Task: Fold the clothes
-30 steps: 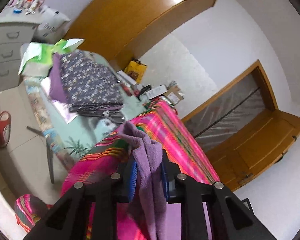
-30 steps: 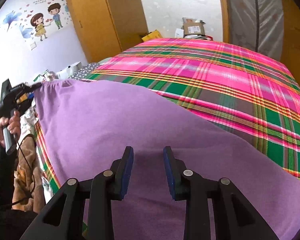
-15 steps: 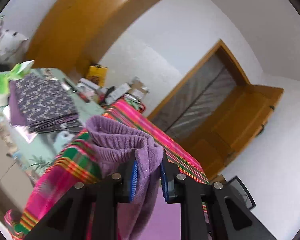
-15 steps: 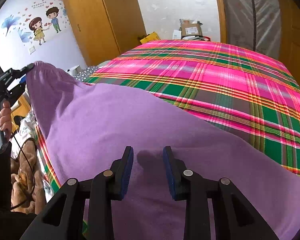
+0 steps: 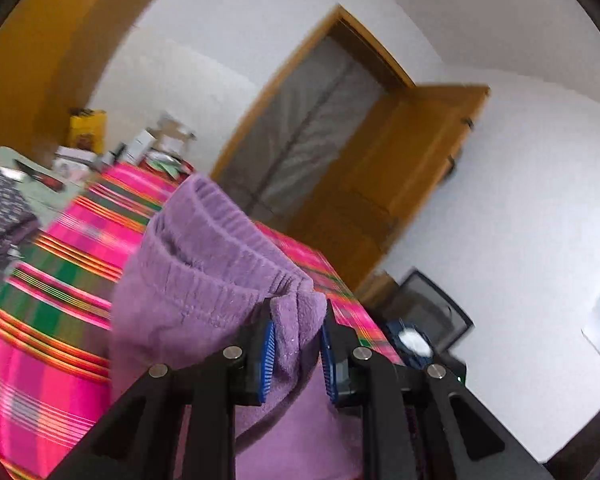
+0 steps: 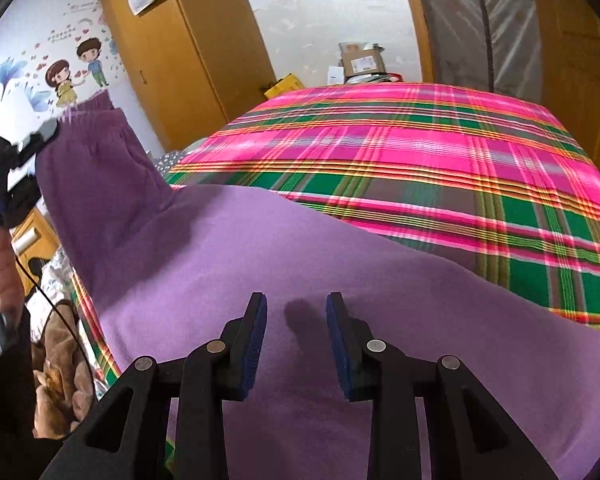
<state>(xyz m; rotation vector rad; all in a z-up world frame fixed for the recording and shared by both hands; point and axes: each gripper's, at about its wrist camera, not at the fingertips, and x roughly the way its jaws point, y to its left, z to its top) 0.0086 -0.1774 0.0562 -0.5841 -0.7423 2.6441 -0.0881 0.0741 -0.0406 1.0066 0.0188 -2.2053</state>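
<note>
A purple fleece garment [image 6: 300,264] lies across the near part of a bed with a pink and green plaid cover [image 6: 420,152]. My left gripper [image 5: 298,344] is shut on the garment's ribbed elastic waistband [image 5: 220,264] and holds that end lifted above the bed. In the right wrist view the left gripper [image 6: 44,136] shows at far left with the raised purple end [image 6: 92,168]. My right gripper [image 6: 296,316] is open, its jaws apart just above the flat purple cloth, holding nothing.
A wooden wardrobe [image 6: 188,52] stands behind the bed at left. Boxes [image 6: 360,60] sit at the bed's far end. A wooden door frame with a curtain [image 5: 300,128] is on the right. A side table with folded dark cloth [image 5: 0,208] is left of the bed.
My left gripper has lifted the waistband end higher and swung toward the right over the bed. My right gripper has stayed open over the cloth.
</note>
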